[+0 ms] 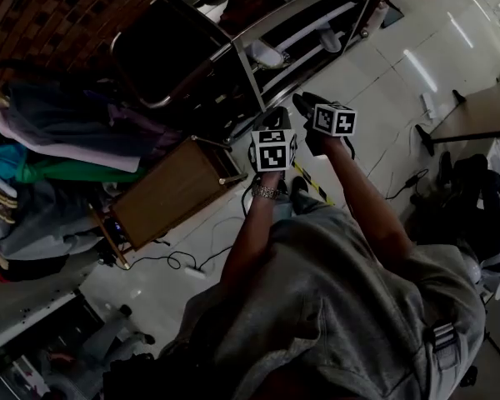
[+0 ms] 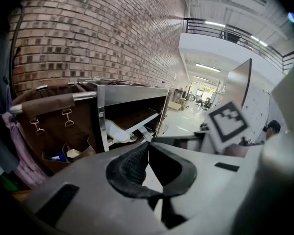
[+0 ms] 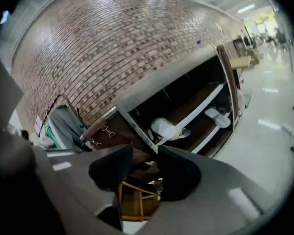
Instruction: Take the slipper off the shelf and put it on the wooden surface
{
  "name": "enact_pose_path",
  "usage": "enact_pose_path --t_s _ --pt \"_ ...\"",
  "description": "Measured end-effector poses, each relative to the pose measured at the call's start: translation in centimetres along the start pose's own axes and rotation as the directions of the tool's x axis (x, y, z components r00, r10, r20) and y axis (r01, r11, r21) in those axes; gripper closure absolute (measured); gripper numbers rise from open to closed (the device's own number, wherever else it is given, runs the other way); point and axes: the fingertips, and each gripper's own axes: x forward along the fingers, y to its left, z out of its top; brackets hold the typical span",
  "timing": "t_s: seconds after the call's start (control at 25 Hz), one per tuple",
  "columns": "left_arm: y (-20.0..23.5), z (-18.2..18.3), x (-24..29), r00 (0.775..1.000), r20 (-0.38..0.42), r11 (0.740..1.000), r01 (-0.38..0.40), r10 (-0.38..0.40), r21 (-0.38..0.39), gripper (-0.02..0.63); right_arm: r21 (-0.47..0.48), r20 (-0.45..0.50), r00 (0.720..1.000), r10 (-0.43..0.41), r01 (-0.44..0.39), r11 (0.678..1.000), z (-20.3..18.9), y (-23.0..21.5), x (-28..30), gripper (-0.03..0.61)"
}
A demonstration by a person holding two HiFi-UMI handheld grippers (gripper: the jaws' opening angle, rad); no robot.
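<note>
I see the shelf (image 1: 304, 7) ahead, wooden surface (image 1: 171, 192) just left of the shelf. L gripper (image 2: 148, 146) faces the shelf, fingers together, empty. R gripper (image 3: 145, 151) likewise, fingers apart, nothing btwn. Slipper (image 3: 164, 128) lies on the shelf.

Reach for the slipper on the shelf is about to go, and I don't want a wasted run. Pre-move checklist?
1. Slipper lying on the shelf, in plain view: ok.
2. Right gripper jaws apart, nothing between them: ok.
3. Left gripper jaws together, empty: not ok if it is the one to grasp.
4. Wooden surface top looks bare: ok.
5. Grippers at the slipper: not ok, both hang short of the shelf.
6. Which slipper is meant: cannot tell, a second slipper lies further along.
</note>
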Motion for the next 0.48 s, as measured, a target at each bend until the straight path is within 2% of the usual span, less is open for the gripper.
enact_pose_path --t_s 0.04,0.12,0.2,0.36,0.48 --pt "0.4 -0.3 -0.2 1.000 0.006 1.000 -0.006 0.006 -0.020 0.607 0.054 -0.013 1.000 0.028 -0.027 0.998 -0.2 -1.7 2.5 0.396" --pt "1.2 -1.5 -0.5 1.000 0.004 0.997 -0.023 0.023 -0.070 0.607 0.122 -0.045 0.998 0.041 -0.035 0.992 -0.6 -5.5 7.6 0.365" --pt "2.3 -3.6 -1.0 0.998 -0.014 0.992 -0.056 0.055 -0.117 0.607 0.165 -0.069 0.997 0.021 -0.009 0.986 -0.9 -8.7 12.6 0.347" --pt "5.4 -8.9 -1.5 0.988 -0.097 0.975 -0.135 0.120 -0.174 0.609 0.289 -0.050 0.999 -0.015 0.029 0.957 0.2 -12.1 20.7 0.275" --pt "7.2 -11.1 -0.9 0.980 -0.134 0.965 -0.174 0.150 -0.198 0.609 0.365 -0.075 0.995 -0.064 0.087 0.927 0.4 -14.0 24.8 0.186"
